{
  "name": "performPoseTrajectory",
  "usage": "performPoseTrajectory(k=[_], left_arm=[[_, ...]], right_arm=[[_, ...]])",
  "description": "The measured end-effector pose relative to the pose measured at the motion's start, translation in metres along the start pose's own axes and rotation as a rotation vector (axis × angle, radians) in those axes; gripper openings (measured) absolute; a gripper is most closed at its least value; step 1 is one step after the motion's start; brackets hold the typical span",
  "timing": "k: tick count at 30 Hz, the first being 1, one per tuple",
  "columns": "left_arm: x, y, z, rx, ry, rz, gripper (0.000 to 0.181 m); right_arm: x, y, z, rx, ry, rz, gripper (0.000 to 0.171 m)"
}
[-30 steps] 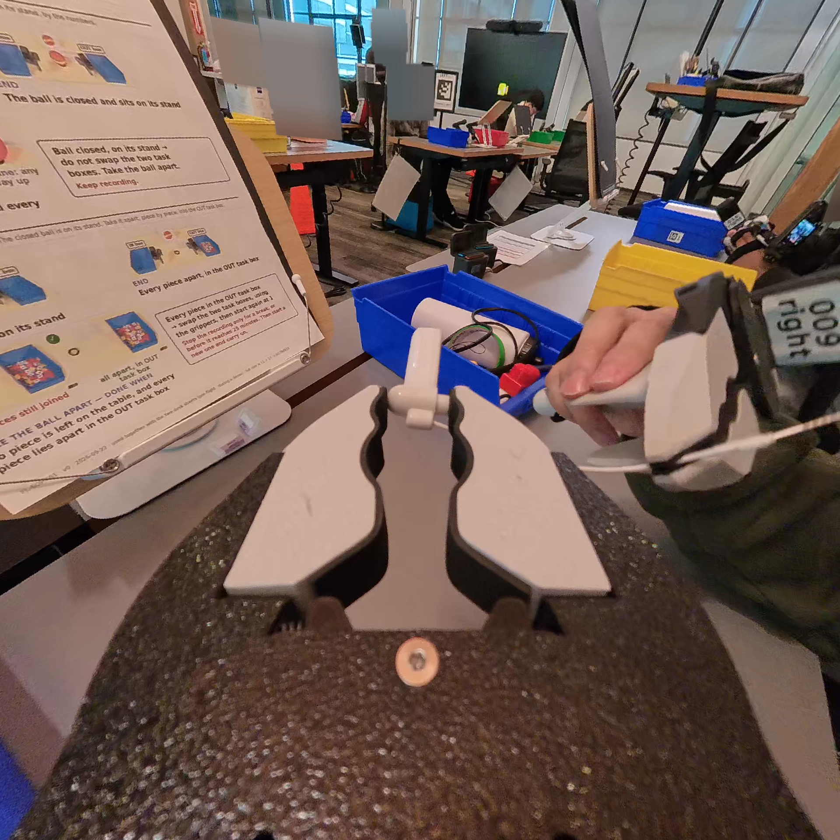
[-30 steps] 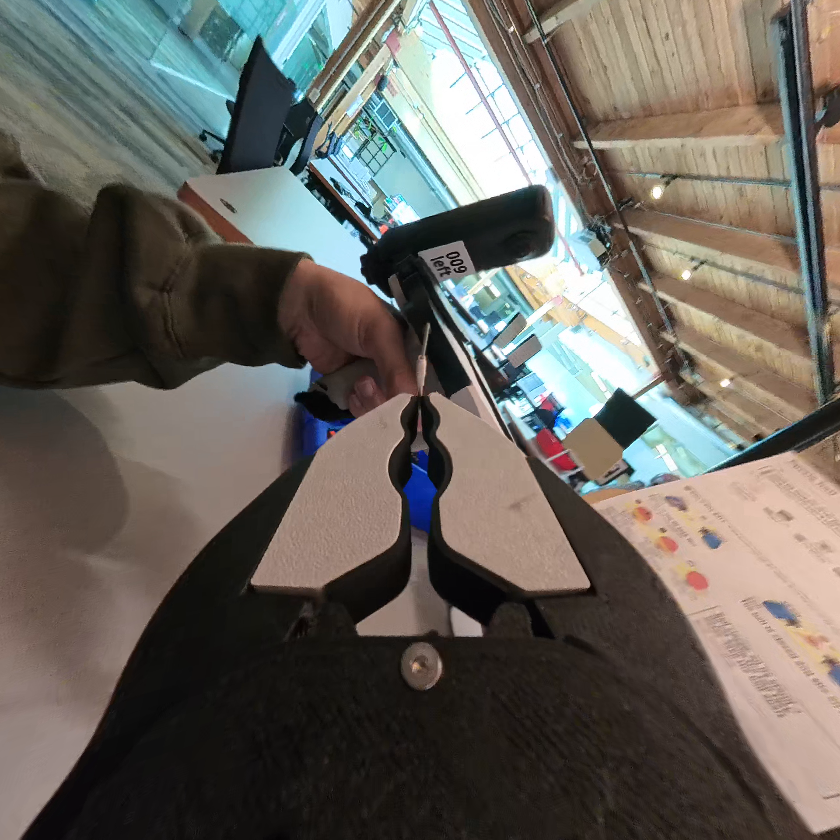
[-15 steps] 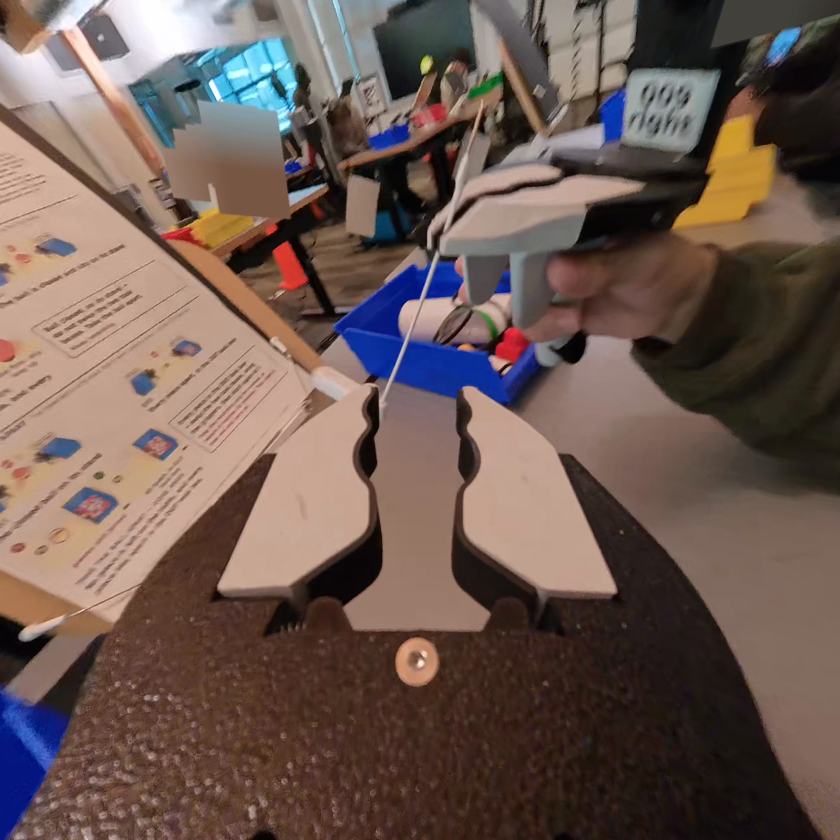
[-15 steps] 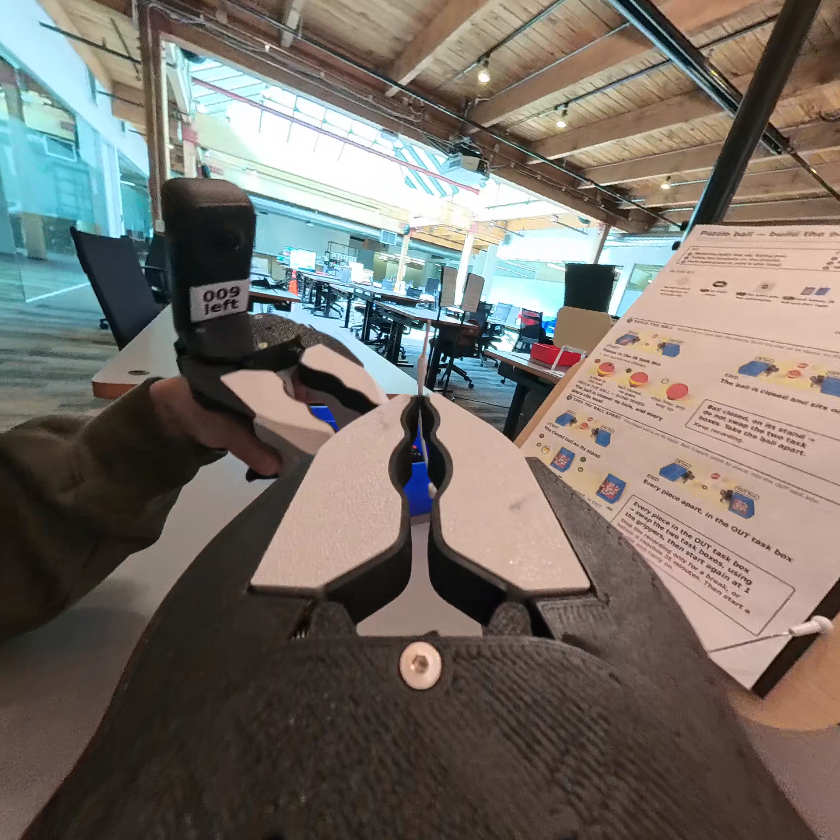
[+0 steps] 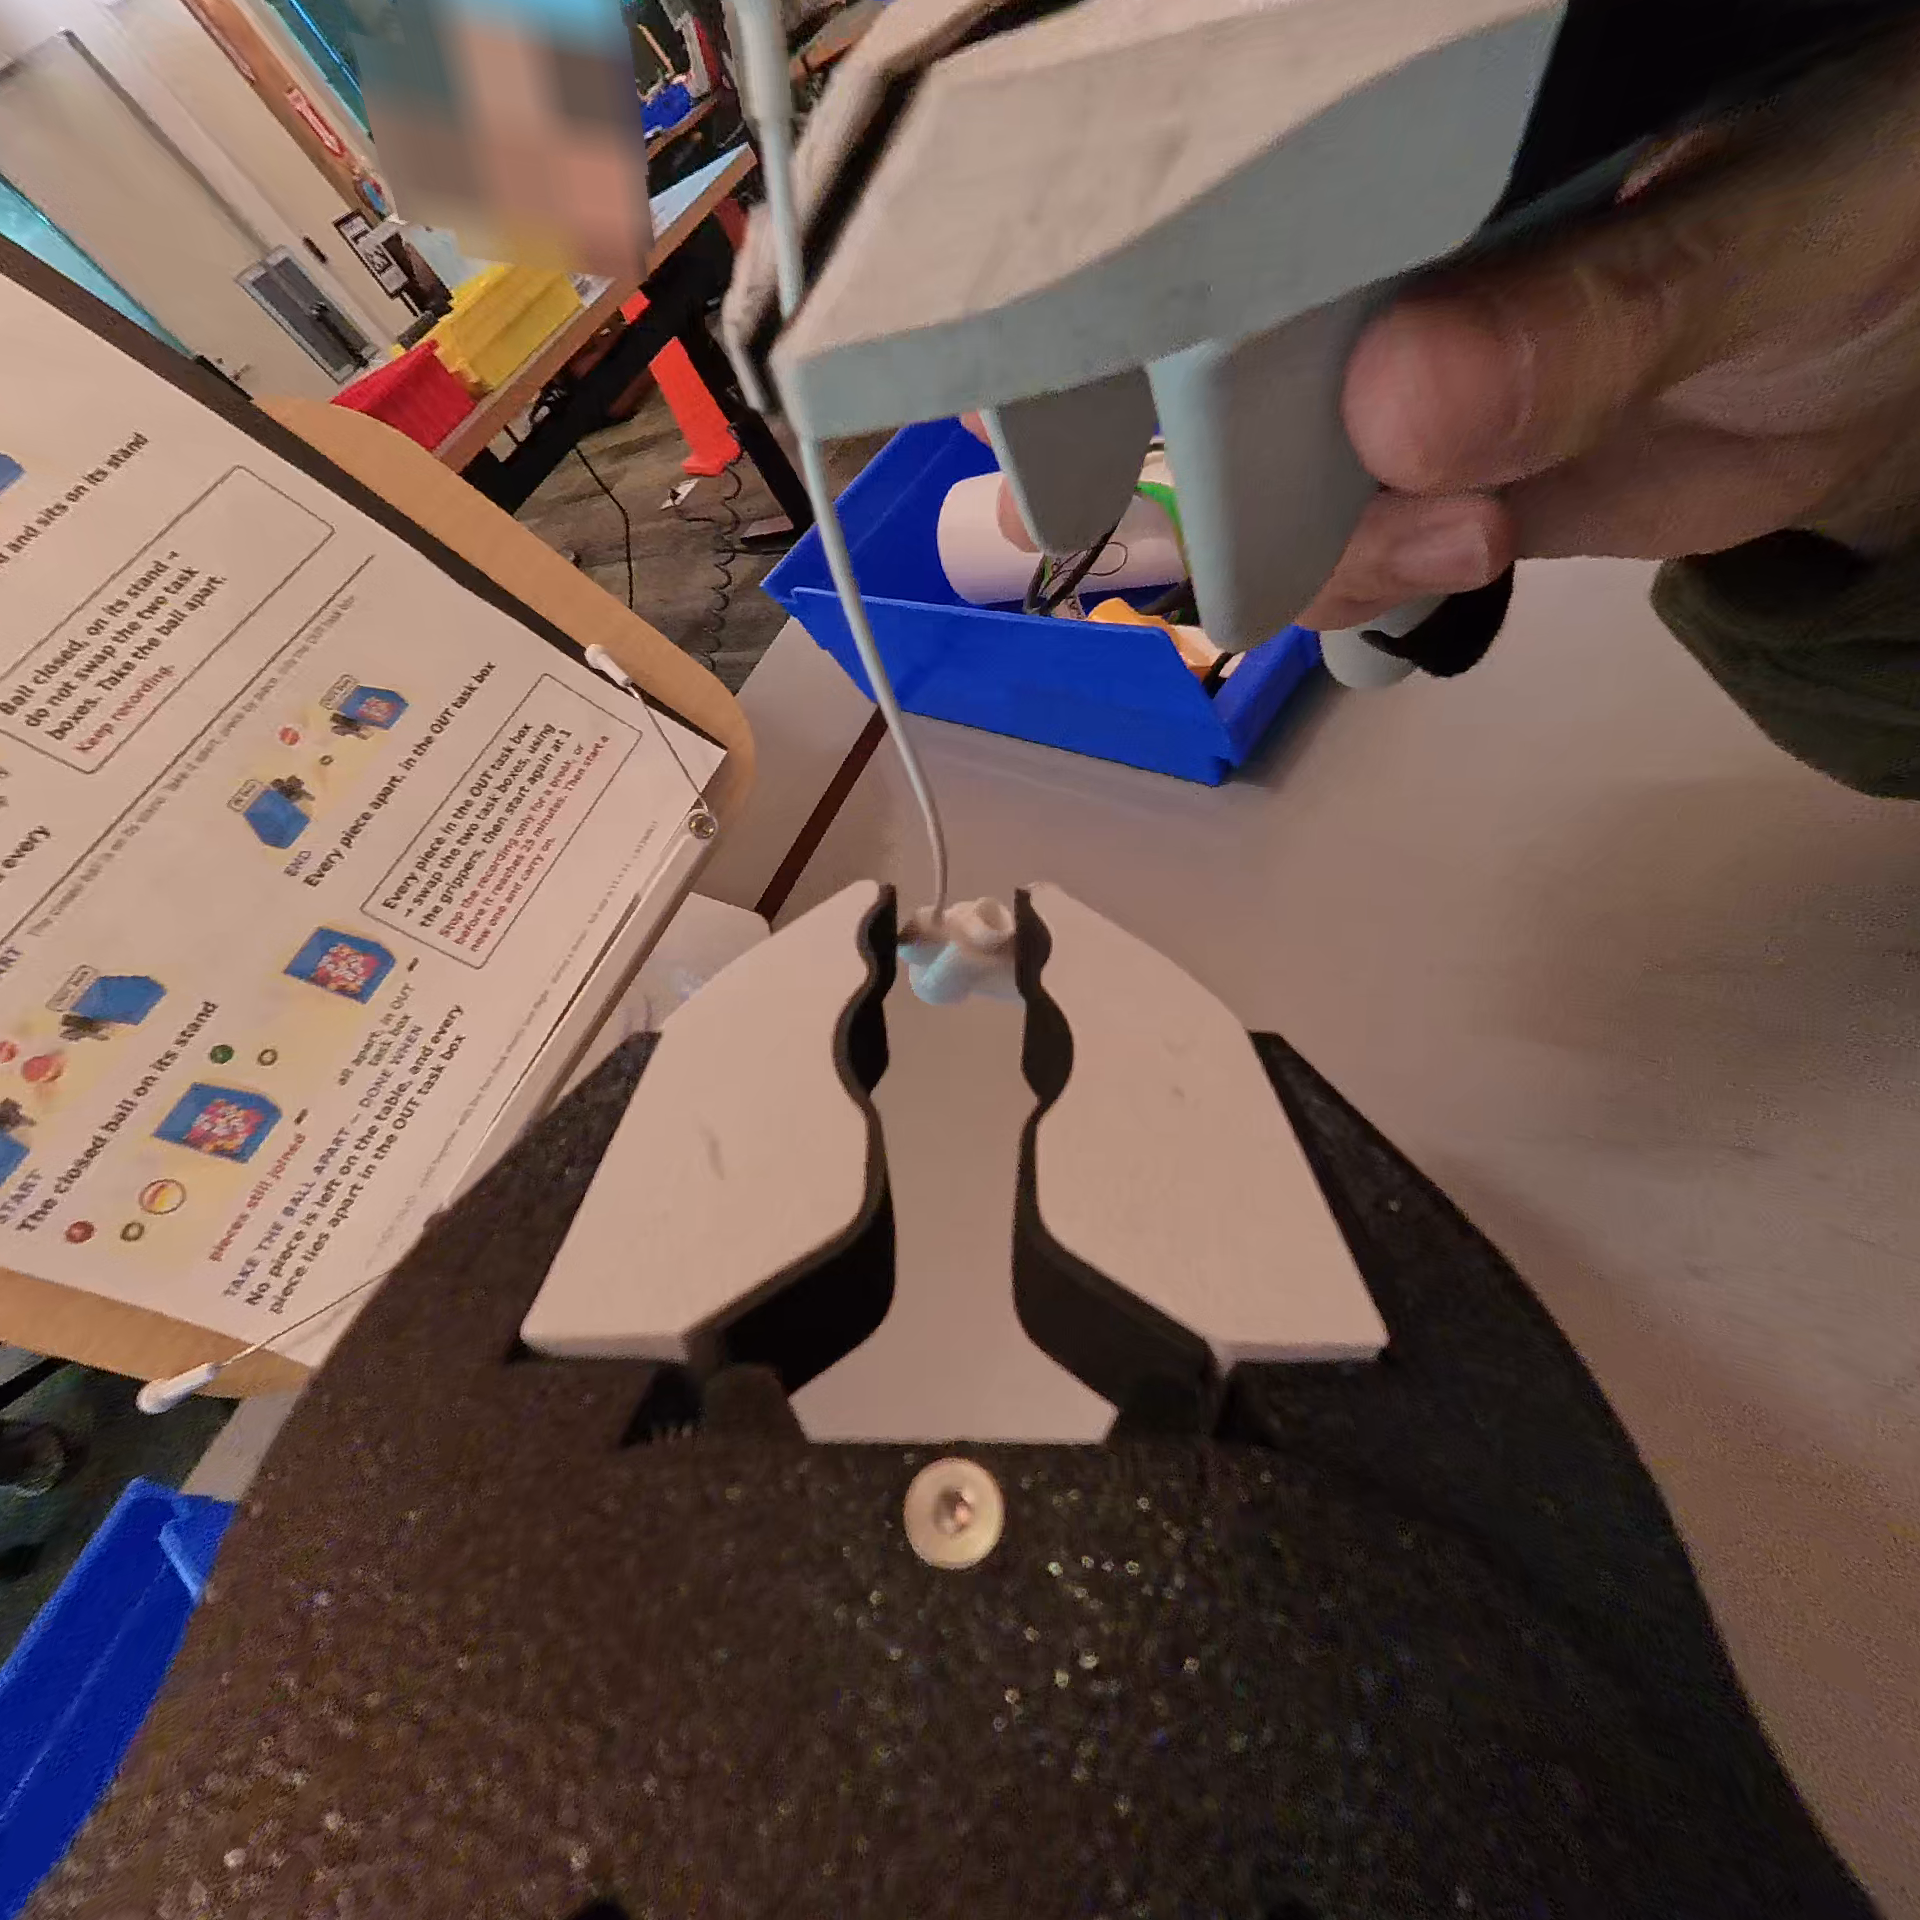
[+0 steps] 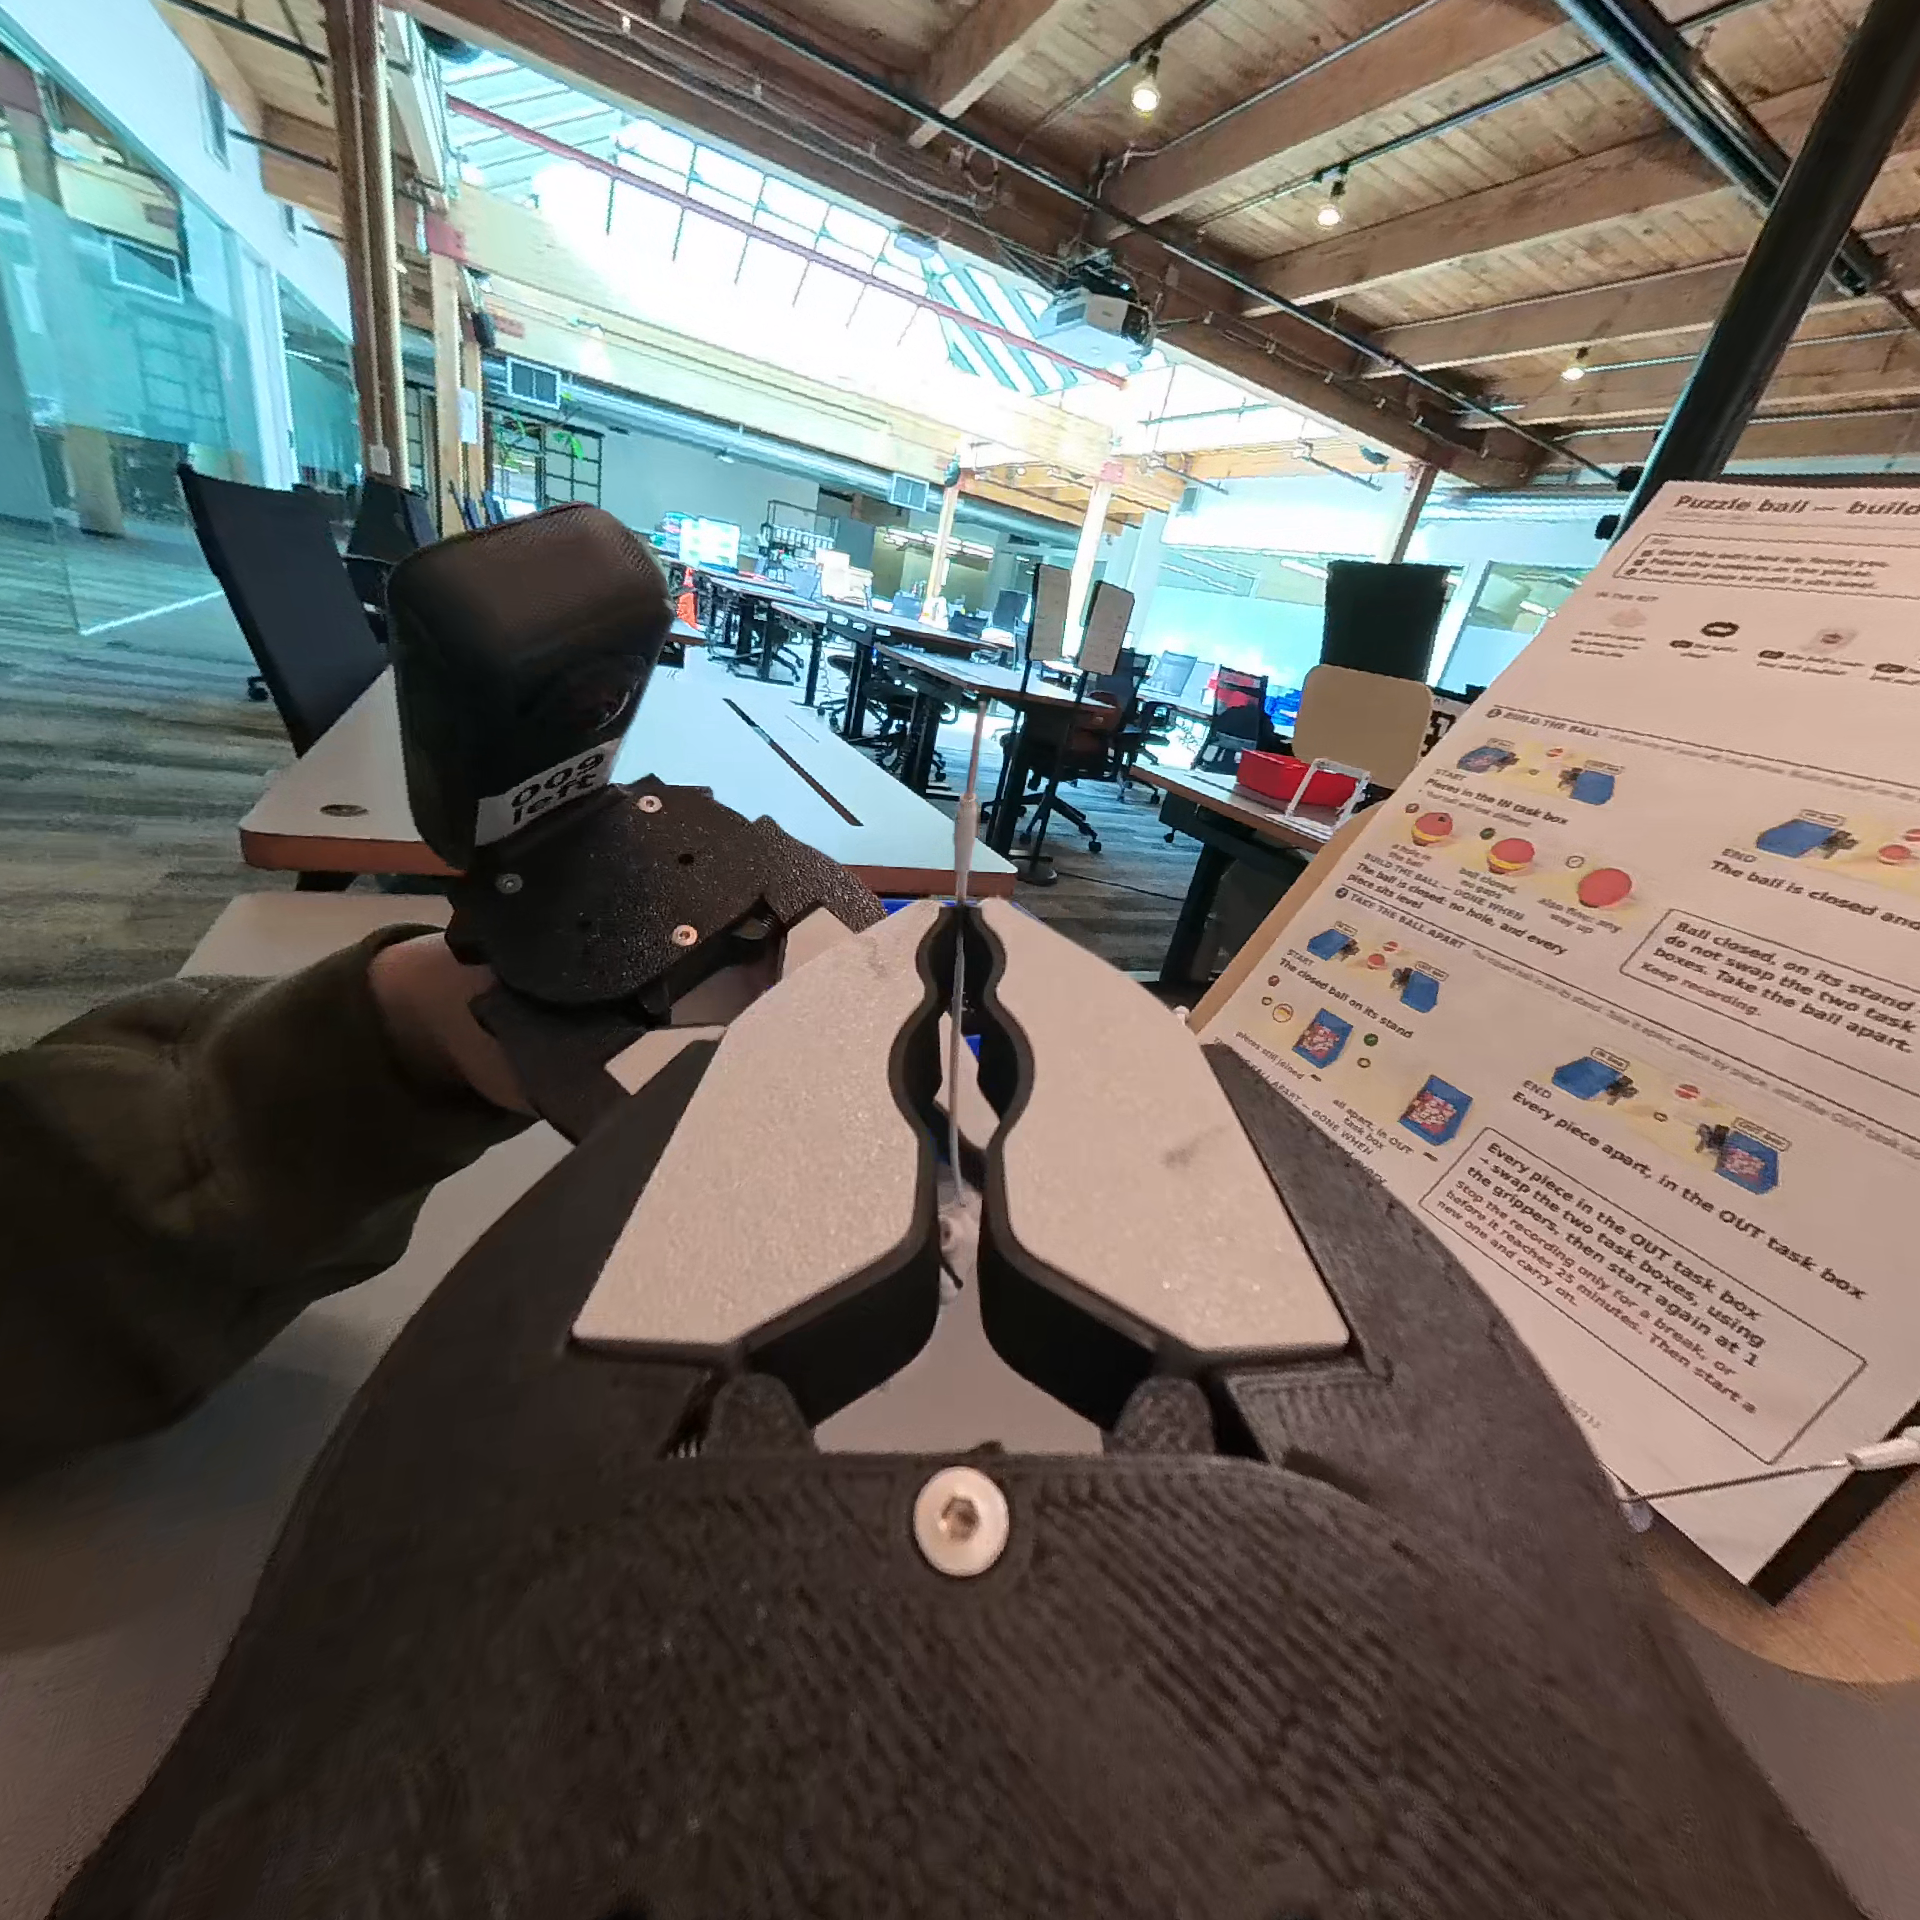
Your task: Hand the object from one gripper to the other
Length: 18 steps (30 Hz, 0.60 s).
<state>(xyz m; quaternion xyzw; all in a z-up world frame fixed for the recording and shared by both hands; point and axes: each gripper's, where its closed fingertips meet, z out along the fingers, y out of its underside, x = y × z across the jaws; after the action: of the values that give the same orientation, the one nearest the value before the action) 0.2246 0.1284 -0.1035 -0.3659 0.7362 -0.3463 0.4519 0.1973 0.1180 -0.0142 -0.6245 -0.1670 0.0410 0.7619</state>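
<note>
Grey surface (image 5: 1507,935) under everything, instruction sheet (image 5: 260,831) propped on my left, blue bin (image 5: 1039,675) of bits at the back. My right tongs (image 6: 961,914) are clamped tight on a thin white cable (image 5: 862,644), which hangs down to its small white earbud (image 5: 961,951). That sits between the tips of my left tongs (image 5: 954,935), parted about earbud-wide; can't tell if they're actually gripping it.
</note>
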Motion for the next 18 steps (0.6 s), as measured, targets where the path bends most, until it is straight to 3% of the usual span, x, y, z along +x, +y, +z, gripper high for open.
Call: performPoseTrajectory(k=[8,13,15,18], left_arm=[[-0.008,-0.001,-0.003,0.033,0.019,-0.123,0.019],[-0.024,-0.013,-0.016,0.152,0.013,-0.293,0.019],[-0.034,-0.018,-0.024,0.225,0.009,-0.396,0.019],[-0.047,-0.024,-0.035,0.332,0.026,-0.549,0.019]], right_arm=[[0.002,-0.001,-0.001,0.014,0.011,-0.015,0.001],[0.01,-0.007,-0.005,0.051,0.073,-0.033,0.03],[0.004,0.0,-0.003,-0.002,0.021,-0.033,0.044],[0.001,0.013,0.002,-0.084,0.027,-0.094,0.047]])
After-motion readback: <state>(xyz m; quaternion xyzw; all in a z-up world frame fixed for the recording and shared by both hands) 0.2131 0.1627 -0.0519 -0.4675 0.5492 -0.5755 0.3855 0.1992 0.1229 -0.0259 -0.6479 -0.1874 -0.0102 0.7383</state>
